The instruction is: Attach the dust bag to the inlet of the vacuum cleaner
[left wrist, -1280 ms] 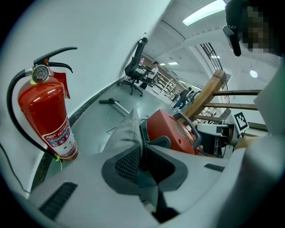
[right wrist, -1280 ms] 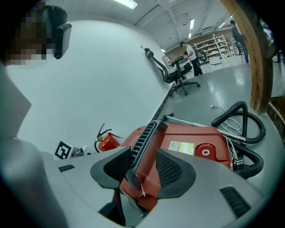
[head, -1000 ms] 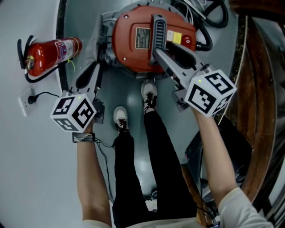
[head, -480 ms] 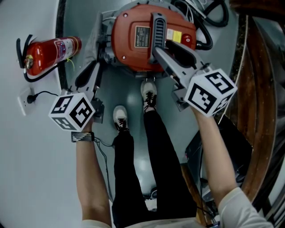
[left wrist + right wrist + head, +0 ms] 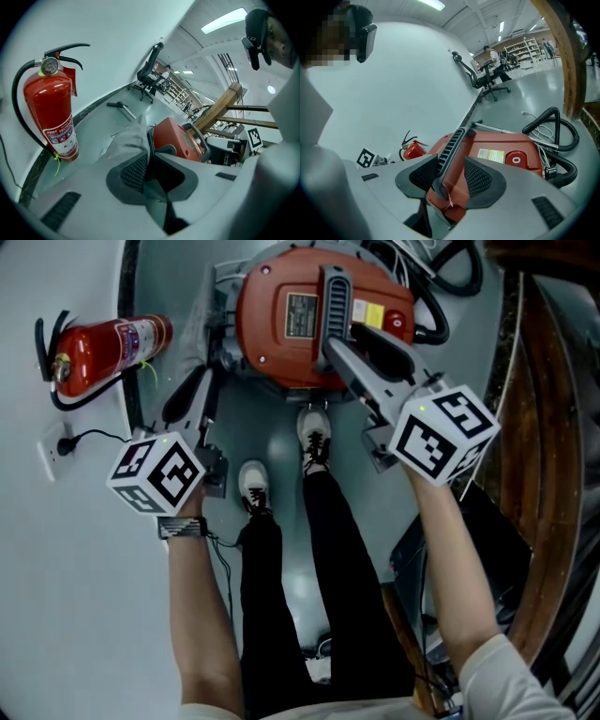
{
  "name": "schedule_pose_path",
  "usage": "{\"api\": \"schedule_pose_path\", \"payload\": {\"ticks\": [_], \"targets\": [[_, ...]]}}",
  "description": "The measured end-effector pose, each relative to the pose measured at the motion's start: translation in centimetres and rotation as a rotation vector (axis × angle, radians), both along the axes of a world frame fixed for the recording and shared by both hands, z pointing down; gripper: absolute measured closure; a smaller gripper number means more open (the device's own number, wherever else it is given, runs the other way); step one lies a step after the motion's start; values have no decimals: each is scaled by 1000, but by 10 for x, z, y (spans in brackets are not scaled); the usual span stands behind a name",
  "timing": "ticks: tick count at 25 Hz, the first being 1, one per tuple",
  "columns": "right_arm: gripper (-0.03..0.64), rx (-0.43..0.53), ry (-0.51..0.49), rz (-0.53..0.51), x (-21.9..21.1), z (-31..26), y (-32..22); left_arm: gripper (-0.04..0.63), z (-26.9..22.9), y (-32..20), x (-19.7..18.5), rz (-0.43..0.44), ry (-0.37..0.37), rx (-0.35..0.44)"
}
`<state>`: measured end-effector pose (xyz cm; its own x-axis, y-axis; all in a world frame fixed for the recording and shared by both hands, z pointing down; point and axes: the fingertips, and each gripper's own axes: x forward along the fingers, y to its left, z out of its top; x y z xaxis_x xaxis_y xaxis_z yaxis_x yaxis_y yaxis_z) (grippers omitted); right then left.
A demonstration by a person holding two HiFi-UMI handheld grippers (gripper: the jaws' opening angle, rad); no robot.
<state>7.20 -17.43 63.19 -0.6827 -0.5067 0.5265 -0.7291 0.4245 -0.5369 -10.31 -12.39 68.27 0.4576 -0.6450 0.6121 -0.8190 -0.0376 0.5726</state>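
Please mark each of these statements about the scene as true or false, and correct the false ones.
1. The fire extinguisher stands on the floor beside the wall. True.
2. The vacuum cleaner has a blue body. False: its body is red.
3. The vacuum's dark handle stands between the jaws of the right tool. True; the jaws are apart around it.
4. The left tool holds nothing. False: the grey fabric of the dust bag is caught in its jaws.
5. The black hose lies next to the fire extinguisher. False: it lies on the vacuum's far side from the extinguisher.
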Motion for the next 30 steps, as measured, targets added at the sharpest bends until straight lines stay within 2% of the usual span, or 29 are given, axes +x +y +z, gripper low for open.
{"api": "schedule_pose_path", "payload": {"ticks": [8,15,25,30], "targets": [[430,6,0,5,0,0,0,551,0,0,2,-36,18,-9],[430,8,1,9,1,-1,-1,548,1,0,2,-97,76,-19],[430,17,16,12,4,-2,0,534,0,3,2,44,-133,31],[430,28,60,-27,6,-6,9,534,-1,6,1,70,-160,21]]}}
